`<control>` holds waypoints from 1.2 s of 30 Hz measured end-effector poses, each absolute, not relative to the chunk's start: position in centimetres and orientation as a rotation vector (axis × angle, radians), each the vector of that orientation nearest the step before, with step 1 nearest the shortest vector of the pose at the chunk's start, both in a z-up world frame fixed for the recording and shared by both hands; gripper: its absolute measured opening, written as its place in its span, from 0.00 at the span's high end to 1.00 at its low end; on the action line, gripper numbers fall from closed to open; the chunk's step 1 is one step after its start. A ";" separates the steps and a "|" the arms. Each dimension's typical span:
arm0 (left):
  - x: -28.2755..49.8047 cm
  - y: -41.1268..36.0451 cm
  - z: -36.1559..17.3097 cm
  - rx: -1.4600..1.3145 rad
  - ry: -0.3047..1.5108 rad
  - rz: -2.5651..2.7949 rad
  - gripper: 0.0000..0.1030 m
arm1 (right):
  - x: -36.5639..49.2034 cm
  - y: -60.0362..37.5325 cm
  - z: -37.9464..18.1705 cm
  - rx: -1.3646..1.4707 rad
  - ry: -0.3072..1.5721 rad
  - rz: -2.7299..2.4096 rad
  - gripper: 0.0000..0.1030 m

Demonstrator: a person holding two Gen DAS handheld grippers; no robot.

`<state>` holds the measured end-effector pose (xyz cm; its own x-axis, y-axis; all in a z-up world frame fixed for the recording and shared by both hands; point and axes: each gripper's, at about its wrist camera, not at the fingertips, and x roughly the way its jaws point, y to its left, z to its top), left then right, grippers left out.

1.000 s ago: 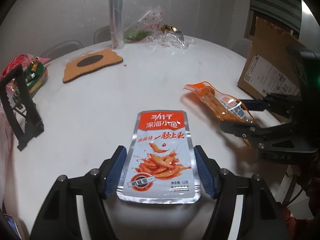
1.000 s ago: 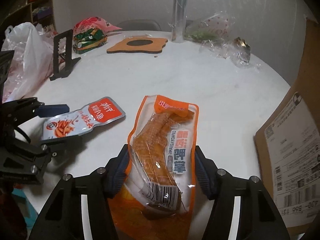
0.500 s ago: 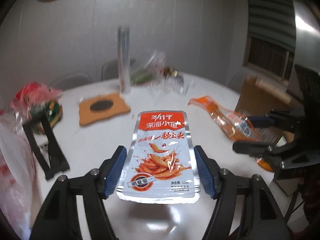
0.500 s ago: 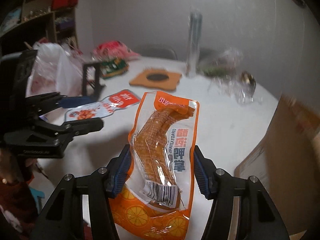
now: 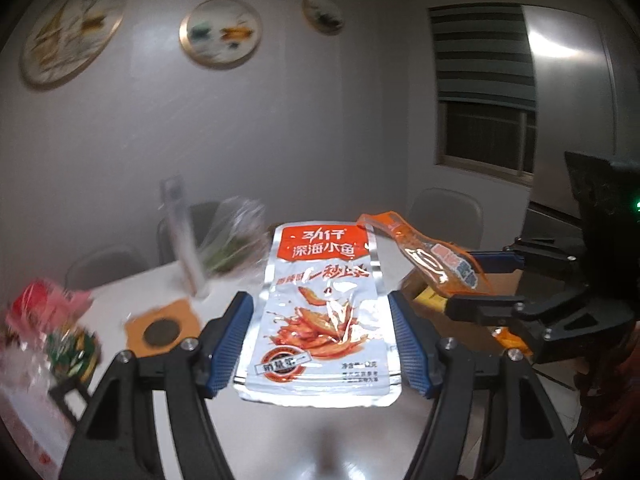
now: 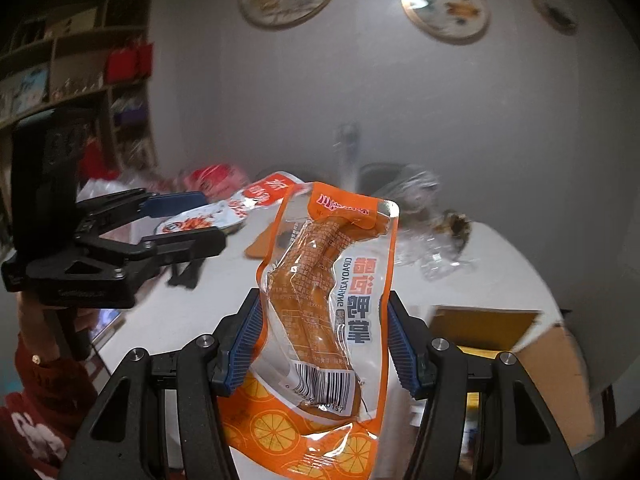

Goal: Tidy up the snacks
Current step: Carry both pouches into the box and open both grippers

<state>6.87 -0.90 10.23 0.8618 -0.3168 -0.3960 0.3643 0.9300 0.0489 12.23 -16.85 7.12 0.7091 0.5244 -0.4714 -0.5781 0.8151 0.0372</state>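
My left gripper (image 5: 321, 338) is shut on a silver and red fish snack packet (image 5: 320, 304) and holds it in the air above the white round table (image 5: 224, 432). My right gripper (image 6: 322, 338) is shut on an orange duck-foot snack packet (image 6: 324, 300), also lifted above the table. The right gripper with the orange packet (image 5: 436, 264) shows at the right of the left wrist view. The left gripper with the silver packet (image 6: 212, 216) shows at the left of the right wrist view.
An open cardboard box (image 6: 500, 332) stands at the table's right edge. A cork mat (image 5: 162, 326), a tall clear roll (image 5: 180, 236), crumpled plastic bags (image 5: 236, 240), a black stand (image 5: 68, 396) and a red-green snack bag (image 5: 52, 320) lie on the table. Chairs stand behind.
Both grippers have lifted their packets off the table and tilted upward, so the wall and plates now fill the upper view.
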 end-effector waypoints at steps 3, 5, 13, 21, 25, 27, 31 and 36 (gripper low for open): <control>7.8 -3.8 11.1 0.150 0.393 -0.412 0.36 | 12.2 -19.7 7.1 -0.087 0.472 0.558 0.46; 8.6 -5.9 11.1 0.168 0.403 -0.450 0.36 | 12.3 -21.4 6.7 -0.072 0.472 0.522 0.46; 11.5 -12.0 10.2 0.208 0.446 -0.522 0.48 | 14.5 -27.0 3.5 -0.005 0.529 0.439 0.46; 15.2 -14.6 7.1 0.202 0.554 -0.515 0.47 | 16.2 -28.3 0.7 -0.002 0.578 0.412 0.46; 15.2 -15.1 7.0 0.213 0.547 -0.516 0.48 | 16.8 -28.4 0.7 0.009 0.587 0.425 0.46; 14.9 -14.8 7.3 0.207 0.540 -0.519 0.47 | 16.9 -28.1 0.9 0.001 0.592 0.435 0.46; 14.9 -14.4 7.3 0.203 0.541 -0.513 0.40 | 17.3 -27.5 0.4 -0.010 0.601 0.444 0.45; 14.8 -14.3 7.2 0.203 0.543 -0.520 0.32 | 17.8 -27.2 -0.2 -0.012 0.577 0.438 0.44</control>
